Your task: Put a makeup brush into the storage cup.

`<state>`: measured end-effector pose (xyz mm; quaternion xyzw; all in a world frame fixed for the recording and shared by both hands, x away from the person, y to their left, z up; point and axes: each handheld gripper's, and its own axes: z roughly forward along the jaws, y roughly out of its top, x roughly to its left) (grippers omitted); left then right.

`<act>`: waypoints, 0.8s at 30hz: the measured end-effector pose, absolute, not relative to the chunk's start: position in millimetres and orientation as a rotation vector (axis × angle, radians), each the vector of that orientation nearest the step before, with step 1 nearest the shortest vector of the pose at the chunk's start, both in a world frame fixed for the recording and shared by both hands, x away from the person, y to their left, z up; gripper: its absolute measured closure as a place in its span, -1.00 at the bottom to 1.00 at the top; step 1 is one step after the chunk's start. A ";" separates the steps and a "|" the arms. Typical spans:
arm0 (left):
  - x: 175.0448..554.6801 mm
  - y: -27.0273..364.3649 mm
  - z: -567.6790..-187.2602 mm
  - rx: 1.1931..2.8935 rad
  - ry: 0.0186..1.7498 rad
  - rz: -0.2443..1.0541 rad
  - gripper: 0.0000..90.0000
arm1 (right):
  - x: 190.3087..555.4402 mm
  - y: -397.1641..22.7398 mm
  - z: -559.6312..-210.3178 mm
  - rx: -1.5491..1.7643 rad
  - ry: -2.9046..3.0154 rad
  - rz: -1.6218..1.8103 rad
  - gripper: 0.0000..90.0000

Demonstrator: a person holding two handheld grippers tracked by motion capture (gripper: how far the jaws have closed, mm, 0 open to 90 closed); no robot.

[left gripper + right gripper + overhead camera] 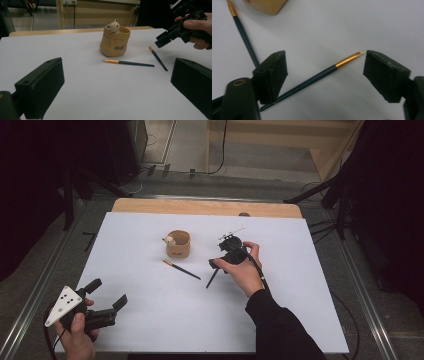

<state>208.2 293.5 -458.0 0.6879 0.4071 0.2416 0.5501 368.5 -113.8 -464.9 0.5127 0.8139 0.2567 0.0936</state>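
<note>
A tan bag-shaped pot (pixel 178 245) with a small bear figure on its rim stands mid-table. Two dark-handled brushes with gold ferrules lie on the white table (pixel 150 320). One brush (pixel 181 269) lies just in front of the pot. The other brush (pixel 212 279) lies to its right, under my right gripper (pixel 215 264). In the right gripper view that brush (pixel 312 78) lies slantwise between the open jaws of my right gripper (pixel 324 72), and the pads do not press on it. My left gripper (pixel 107 293) rests open and empty at the near left corner.
The left gripper view looks across the table at the pot (pixel 115 38), both brushes (pixel 128 63) (pixel 158 58) and the far hand with the right gripper (pixel 166 40). A wooden strip (pixel 205 207) edges the table's far side. Dark stands flank the table.
</note>
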 end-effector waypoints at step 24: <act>209.0 293.8 -458.8 1.627 0.965 0.569 -1.00 | 379.7 -110.4 -474.4 1.658 2.436 0.582 -0.14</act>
